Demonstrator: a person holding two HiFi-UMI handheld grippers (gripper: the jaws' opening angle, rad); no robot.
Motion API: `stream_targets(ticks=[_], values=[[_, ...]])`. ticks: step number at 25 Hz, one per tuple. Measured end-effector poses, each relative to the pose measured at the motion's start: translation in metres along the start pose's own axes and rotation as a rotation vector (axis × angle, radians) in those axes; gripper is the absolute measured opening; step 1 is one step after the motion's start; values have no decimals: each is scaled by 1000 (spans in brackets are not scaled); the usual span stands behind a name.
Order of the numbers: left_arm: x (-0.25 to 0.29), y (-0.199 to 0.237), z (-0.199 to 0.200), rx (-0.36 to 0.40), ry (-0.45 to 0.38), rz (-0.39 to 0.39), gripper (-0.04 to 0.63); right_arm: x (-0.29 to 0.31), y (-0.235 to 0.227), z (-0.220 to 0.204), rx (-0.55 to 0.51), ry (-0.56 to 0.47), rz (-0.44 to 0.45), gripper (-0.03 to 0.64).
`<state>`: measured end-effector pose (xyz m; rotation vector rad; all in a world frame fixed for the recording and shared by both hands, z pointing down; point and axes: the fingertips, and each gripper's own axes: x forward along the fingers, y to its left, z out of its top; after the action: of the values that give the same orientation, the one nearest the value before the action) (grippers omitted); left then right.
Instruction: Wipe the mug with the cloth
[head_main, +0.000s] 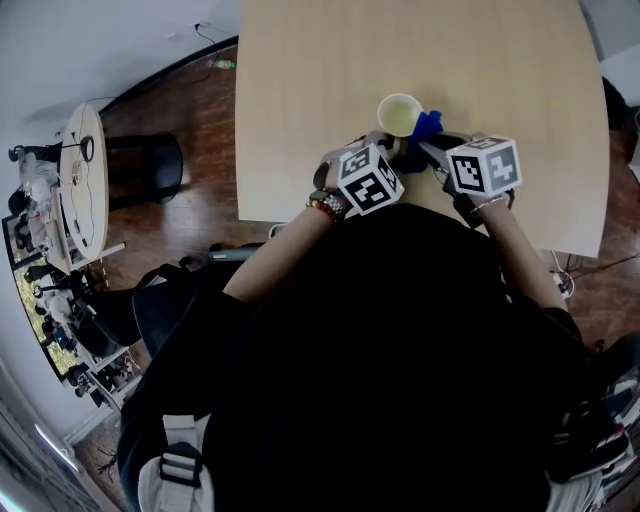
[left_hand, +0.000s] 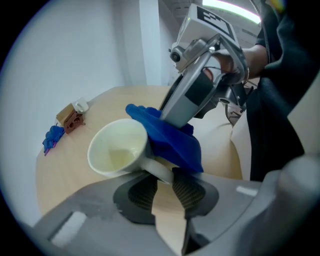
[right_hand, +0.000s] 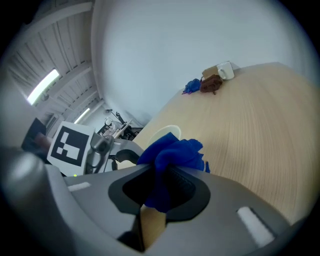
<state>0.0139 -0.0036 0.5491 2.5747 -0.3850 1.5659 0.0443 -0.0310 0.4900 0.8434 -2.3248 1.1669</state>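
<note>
A pale cream mug (head_main: 400, 113), smooth and glossy with a round open mouth, stands on a light wood-grain table (head_main: 500, 60), close to its near edge and just ahead of the person. Its curved handle (left_hand: 157, 167) points back at the left tool (left_hand: 162, 175). That tool's two dark ribbed pads stand wide apart in a V, and the handle lies between their tips with no squeeze to be seen. The right tool (right_hand: 160, 172) is clamped tight on a bright blue cloth (right_hand: 172, 155), soft and bunched into folds, which lies against the mug's side above the handle.

Each tool is grey moulded plastic and carries a white cube (head_main: 483, 165) printed with black square markers. No words can be read anywhere. The person's black clothing fills the lower head view, and a bracelet (head_main: 328, 205) sits on the left wrist.

At the table's far rim, well apart from the mug, lie a small blue bundle (right_hand: 191, 86), a brown object (right_hand: 211, 83) and a tan box (right_hand: 220, 71). Left of the table, on a dark wooden floor (head_main: 200, 110), a round black object (head_main: 150, 165) stands beside a second pale table (head_main: 85, 180).
</note>
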Motion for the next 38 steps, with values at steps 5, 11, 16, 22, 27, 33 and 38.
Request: stream_targets(ticks=[5, 11, 16, 22, 27, 33, 38], values=[[1, -2, 4, 12, -7, -3, 97, 7, -5, -3, -43, 29, -61, 72], [4, 0, 4, 44, -20, 7, 92, 27, -23, -17, -23, 89, -128, 72], [0, -4, 4, 52, -30, 8, 92, 37, -28, -32, -74, 132, -171, 72], [0, 3, 7, 48, -41, 10, 92, 19, 1, -7, -89, 20, -50, 72], [2, 2, 7, 57, -44, 12, 92, 11, 19, -1, -171, 18, -42, 71], [-3, 1, 2, 66, -43, 14, 92, 27, 11, -14, -220, 89, -121, 71], [0, 3, 8, 34, -62, 42, 98, 32, -5, -20, -225, 119, -163, 71]])
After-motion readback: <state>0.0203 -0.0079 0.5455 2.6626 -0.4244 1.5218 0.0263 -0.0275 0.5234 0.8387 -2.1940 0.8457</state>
